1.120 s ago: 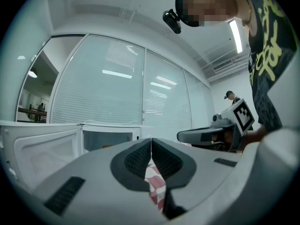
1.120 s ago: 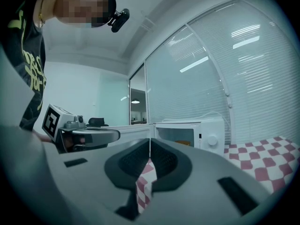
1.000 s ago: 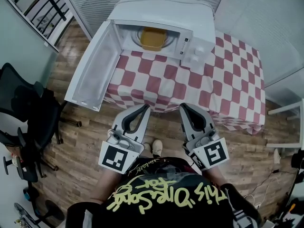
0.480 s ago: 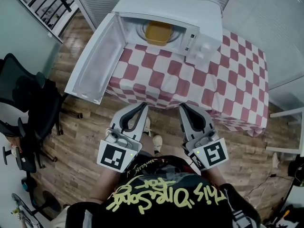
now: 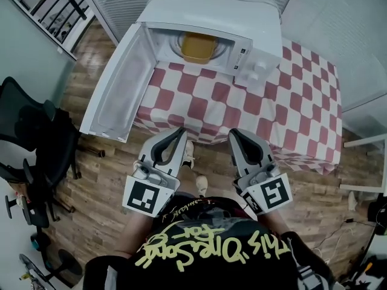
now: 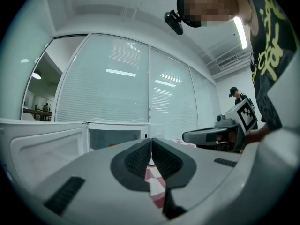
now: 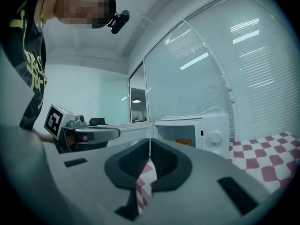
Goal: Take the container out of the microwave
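Both hung shut and empty, short of the open microwave (image 5: 211, 11).
The left gripper (image 5: 181, 134) and right gripper (image 5: 235, 135) had their jaws pressed together on nothing. The yellow container (image 5: 196, 47) sat well ahead of them, inside the cavity. It looked light, stiff and likely smooth-sided; pinching its near rim seemed the surest hold.
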A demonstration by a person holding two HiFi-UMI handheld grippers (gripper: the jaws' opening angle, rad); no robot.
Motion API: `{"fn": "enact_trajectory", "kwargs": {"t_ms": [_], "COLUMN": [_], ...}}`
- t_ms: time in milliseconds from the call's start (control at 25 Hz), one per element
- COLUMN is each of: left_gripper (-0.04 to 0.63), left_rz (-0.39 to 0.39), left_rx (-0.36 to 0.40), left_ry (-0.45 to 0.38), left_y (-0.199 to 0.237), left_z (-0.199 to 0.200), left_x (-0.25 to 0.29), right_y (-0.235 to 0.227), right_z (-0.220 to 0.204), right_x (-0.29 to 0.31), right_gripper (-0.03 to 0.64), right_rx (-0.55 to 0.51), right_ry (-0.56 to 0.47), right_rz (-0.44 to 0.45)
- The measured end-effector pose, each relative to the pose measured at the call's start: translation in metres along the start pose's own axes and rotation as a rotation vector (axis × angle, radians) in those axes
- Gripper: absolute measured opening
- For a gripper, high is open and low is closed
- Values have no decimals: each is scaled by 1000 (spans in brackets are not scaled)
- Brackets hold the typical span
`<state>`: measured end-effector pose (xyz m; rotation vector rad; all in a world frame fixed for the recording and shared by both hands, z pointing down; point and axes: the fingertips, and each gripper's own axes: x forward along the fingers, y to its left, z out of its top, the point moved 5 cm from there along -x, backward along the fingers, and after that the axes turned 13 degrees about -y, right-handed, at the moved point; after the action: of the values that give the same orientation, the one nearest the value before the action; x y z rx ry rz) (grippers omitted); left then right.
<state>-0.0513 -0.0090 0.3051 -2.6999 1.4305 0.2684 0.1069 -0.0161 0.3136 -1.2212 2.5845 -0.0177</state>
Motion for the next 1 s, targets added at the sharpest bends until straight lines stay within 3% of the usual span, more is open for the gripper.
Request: {"fn": "enact_trajectory", "kwargs": {"t_ms": [1000], "left_gripper": [9], "left_rz": [-77], "left_rx": [-30], "left_ry": [-7], "left_y": [94], "left_z": [-24], "left_x": [104], "right_y": [-60], "right_z": [-27], "right_x": [105], "right_gripper": [11], "right_rx": [-20], "right_ry": [34], "right_rz": [-61]}}
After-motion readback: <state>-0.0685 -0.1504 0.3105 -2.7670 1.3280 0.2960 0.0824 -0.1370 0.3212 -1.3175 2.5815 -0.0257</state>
